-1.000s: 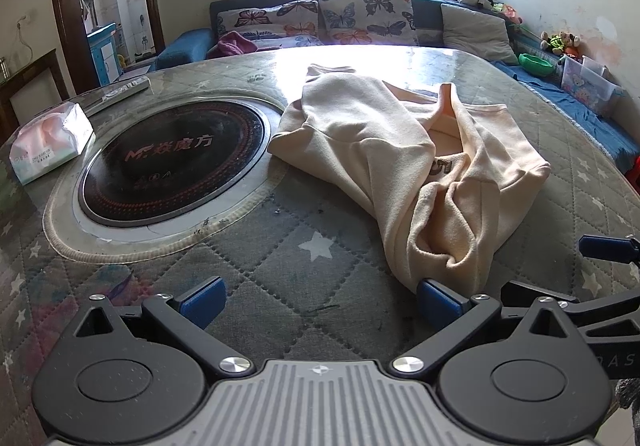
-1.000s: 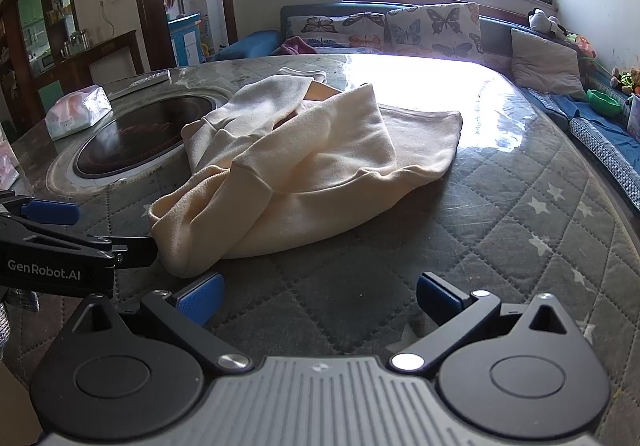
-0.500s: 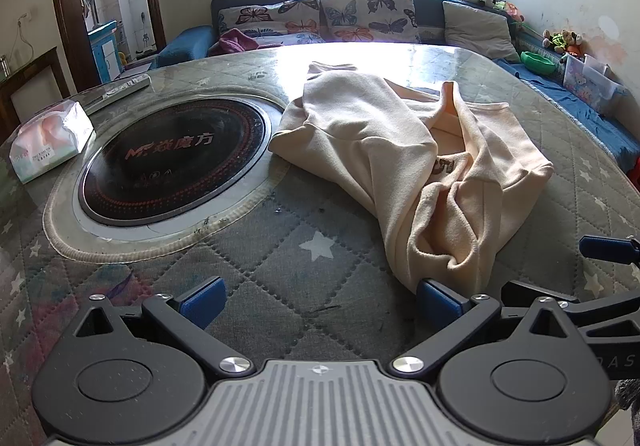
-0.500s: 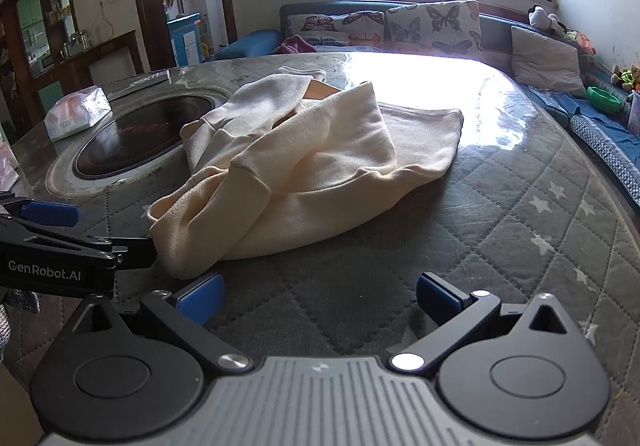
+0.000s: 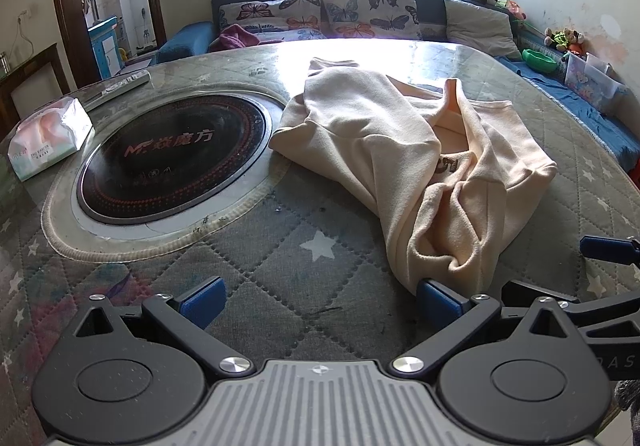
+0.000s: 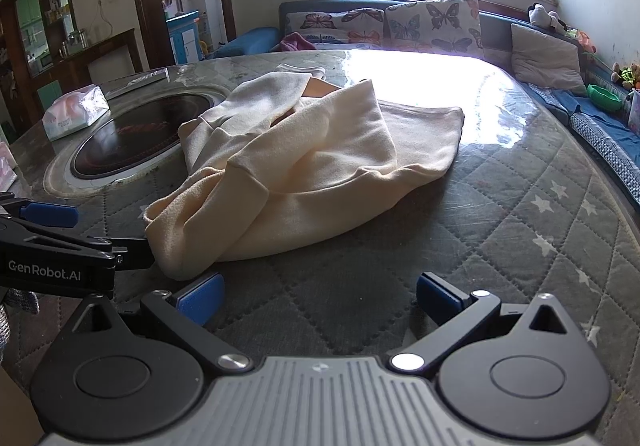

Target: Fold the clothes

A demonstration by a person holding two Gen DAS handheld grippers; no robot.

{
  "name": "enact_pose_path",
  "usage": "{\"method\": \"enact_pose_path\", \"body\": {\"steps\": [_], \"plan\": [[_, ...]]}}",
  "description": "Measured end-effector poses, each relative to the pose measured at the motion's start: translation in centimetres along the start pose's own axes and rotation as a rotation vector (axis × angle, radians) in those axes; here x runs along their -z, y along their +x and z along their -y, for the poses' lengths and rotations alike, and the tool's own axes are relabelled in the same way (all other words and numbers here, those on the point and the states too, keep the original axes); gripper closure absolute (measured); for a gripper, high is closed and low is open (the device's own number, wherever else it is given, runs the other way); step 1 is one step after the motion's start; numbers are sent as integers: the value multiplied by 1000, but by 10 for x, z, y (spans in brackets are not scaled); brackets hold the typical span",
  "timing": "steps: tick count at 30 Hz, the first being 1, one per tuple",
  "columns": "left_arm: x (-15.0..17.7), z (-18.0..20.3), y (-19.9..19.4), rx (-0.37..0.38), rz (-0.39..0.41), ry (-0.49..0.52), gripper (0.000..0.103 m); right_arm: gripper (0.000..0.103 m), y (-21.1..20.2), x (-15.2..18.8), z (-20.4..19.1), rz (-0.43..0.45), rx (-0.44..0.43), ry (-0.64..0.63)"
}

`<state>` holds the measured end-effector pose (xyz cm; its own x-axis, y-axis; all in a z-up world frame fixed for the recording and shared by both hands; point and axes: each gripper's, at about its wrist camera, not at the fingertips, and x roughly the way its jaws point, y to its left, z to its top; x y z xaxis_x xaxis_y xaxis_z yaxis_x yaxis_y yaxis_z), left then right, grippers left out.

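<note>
A cream sweatshirt (image 5: 404, 150) lies crumpled on the quilted round table (image 5: 256, 246); it also shows in the right wrist view (image 6: 304, 166). My left gripper (image 5: 320, 304) is open and empty just before the garment's near end, its right blue fingertip (image 5: 438, 304) at the cloth's edge. My right gripper (image 6: 318, 300) is open and empty, low over the table in front of the garment's hem. The left gripper's arm (image 6: 56, 258) shows at the left of the right wrist view, beside the garment's near corner.
A black round cooktop (image 5: 172, 154) is set into the table left of the garment. A tissue pack (image 5: 44, 138) and a remote (image 5: 120, 86) lie at the far left. A sofa with butterfly cushions (image 5: 360, 8) runs behind and to the right.
Both grippers have shifted very slightly; the garment has stayed in place. Both jaws have stayed open.
</note>
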<state>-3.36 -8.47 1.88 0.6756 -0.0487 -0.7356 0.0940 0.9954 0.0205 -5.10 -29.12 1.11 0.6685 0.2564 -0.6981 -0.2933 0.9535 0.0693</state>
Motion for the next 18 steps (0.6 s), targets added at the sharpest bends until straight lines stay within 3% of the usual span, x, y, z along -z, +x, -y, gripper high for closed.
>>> {"method": "enact_pose_path", "body": {"steps": [18], "plan": [[-3,-1,4,-1,-8,3,0,0,4,-3,0,-5,1,-2]]}}
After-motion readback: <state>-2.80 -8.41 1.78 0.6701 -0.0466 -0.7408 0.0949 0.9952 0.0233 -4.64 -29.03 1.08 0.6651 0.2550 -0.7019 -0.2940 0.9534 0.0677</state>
